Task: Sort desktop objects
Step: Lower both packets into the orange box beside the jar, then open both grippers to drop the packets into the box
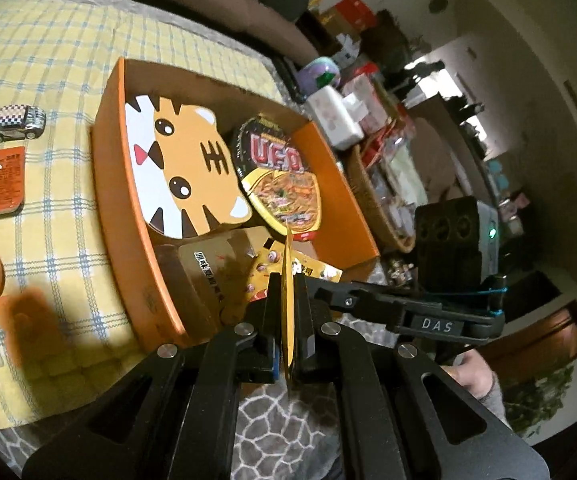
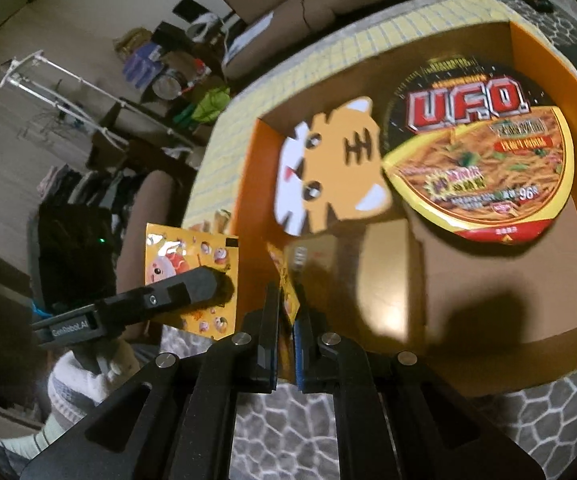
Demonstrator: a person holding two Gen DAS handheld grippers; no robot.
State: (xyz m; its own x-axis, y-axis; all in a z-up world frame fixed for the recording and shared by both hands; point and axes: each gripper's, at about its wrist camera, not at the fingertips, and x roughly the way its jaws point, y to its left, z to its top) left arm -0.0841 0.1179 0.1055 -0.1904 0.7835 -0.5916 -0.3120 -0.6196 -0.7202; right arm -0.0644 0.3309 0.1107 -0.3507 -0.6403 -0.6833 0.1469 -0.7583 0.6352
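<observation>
Both grippers pinch one yellow snack packet [image 2: 192,280] above the orange box [image 1: 116,184].
Left gripper [image 1: 288,308] and right gripper [image 2: 287,300] are clamped on it; the noodle bowl [image 2: 484,160] reads "U.F.O."

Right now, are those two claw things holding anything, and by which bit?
Both hold one yellow snack packet. The left gripper and the right gripper each pinch it at an edge, above the orange box.

Yellow snack packet [image 1: 288,300] — held edge-on, upright — above the orange box [image 1: 112,184].
</observation>
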